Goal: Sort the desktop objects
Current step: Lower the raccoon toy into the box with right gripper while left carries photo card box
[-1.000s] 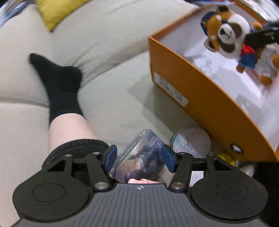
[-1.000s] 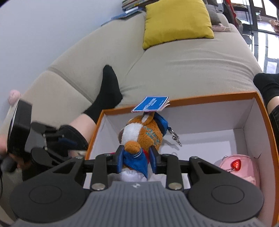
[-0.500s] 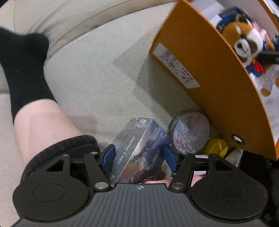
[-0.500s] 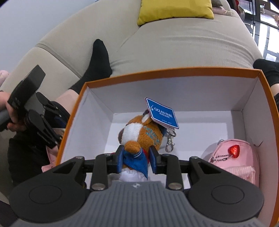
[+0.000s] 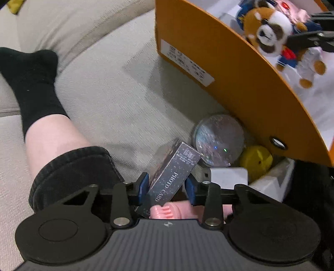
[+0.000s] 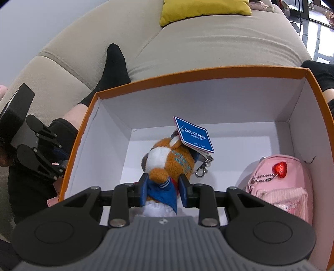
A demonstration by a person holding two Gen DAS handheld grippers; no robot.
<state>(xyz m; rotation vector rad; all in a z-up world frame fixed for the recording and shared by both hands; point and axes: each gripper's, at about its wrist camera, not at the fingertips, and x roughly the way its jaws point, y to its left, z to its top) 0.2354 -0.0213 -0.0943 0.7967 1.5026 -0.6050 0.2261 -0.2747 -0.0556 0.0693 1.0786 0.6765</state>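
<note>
My left gripper [image 5: 167, 187] is shut on a dark "PHOTO CARD" box [image 5: 173, 177], tilted, beside the orange box [image 5: 229, 79] on the sofa. My right gripper [image 6: 163, 188] is shut on a brown plush toy [image 6: 169, 164] with a blue tag, held inside the orange box [image 6: 83, 129] over its white floor. The plush also shows in the left wrist view [image 5: 269, 33]. A pink pouch [image 6: 279, 183] with a red heart lies in the box's right corner.
A round glittery disc [image 5: 219, 139], a yellow toy [image 5: 255, 159], a white block [image 5: 228, 178] and a pink item [image 5: 173, 210] lie by the box's outer wall. A leg in a black sock [image 5: 31, 79] rests on the beige sofa [image 5: 117, 93]. A yellow cushion [image 6: 204, 8] sits behind.
My left gripper has closed on the photo card box and tipped it up on edge. My right gripper has carried the plush lower into the orange box.
</note>
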